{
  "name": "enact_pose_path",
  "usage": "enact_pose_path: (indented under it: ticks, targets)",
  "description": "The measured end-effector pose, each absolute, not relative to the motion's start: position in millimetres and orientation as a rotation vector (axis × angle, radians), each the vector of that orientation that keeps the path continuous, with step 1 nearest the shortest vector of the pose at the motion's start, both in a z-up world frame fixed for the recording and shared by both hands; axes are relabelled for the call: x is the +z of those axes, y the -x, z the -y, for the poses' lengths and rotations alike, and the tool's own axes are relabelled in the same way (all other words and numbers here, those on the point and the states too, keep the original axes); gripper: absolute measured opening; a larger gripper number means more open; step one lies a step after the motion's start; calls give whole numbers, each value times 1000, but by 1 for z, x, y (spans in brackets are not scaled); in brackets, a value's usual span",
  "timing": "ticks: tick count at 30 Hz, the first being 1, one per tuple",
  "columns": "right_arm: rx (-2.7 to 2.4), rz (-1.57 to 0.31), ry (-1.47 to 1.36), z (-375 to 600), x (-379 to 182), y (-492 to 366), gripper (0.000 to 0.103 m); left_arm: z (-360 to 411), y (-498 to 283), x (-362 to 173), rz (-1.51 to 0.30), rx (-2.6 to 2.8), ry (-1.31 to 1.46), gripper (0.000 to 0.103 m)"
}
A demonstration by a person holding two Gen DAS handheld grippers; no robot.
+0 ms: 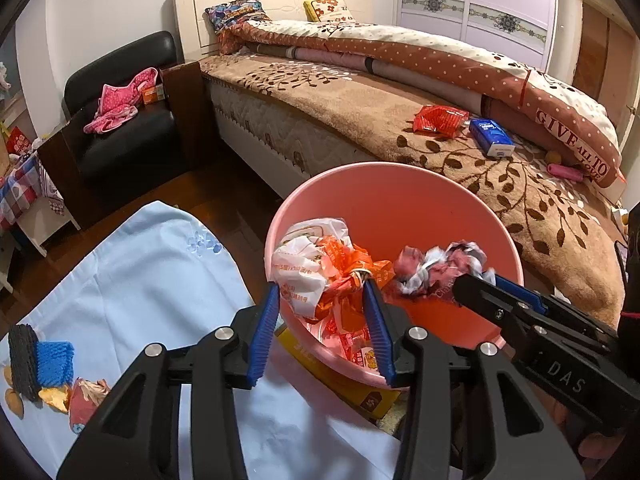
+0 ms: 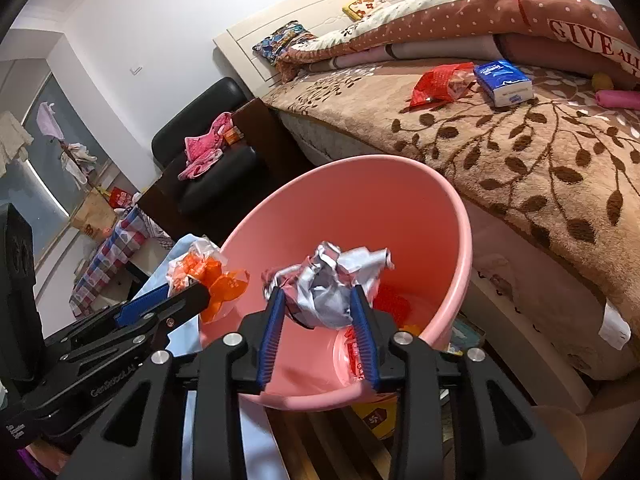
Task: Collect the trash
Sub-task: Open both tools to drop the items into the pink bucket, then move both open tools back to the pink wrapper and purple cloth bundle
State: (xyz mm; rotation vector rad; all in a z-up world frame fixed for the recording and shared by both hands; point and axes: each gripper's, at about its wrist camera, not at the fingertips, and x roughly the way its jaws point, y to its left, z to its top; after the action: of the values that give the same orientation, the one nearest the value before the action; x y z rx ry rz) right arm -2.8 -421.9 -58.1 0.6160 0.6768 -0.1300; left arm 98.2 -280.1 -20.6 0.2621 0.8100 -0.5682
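Observation:
A pink bin (image 1: 392,166) (image 2: 400,160) stands between the pale blue cloth and the bed, with red wrappers (image 1: 356,356) at its bottom. My left gripper (image 1: 320,284) (image 2: 200,294) hangs over the bin's near rim, its blue pads touching both sides of a crumpled orange-and-white plastic bag (image 1: 320,276) (image 2: 208,272). My right gripper (image 2: 317,289) (image 1: 476,276) reaches in from the right over the bin's mouth. It is shut on a crumpled silvery pink wrapper (image 2: 328,280) (image 1: 436,266), which is clear of the bin's floor.
A red wrapper (image 1: 438,120) and a blue tissue pack (image 1: 491,137) lie on the brown bed cover. On the cloth (image 1: 160,288) at lower left lie loose wrappers (image 1: 86,400) and a blue-and-black sponge (image 1: 40,360). A yellow box (image 1: 360,396) sits under the bin. A black chair (image 1: 120,120) stands behind.

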Motion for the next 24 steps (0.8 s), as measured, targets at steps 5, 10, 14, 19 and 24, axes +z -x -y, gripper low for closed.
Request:
enact_pose_path:
  ticks: [5,10,14,19,24]
  targets:
    - [-137,-662,-633,423,-56,6,44,280,-97,-21,-814,-574,-261,45]
    - [-130,-655,-631,422,-54,7,44,278,-95,-20,-815,-576,-251,46]
    - [-121,-650,-629,421,-52,7,44,274,-93,-17,-810,-575,-243,46]
    - [-110,-644,-621,418,-49,8,44,268,-91,-12,-805,-571,-230,46]
    - [-92,-640,-615,416,-46,7,44,260,-85,-6,-798,-573,-216,46]
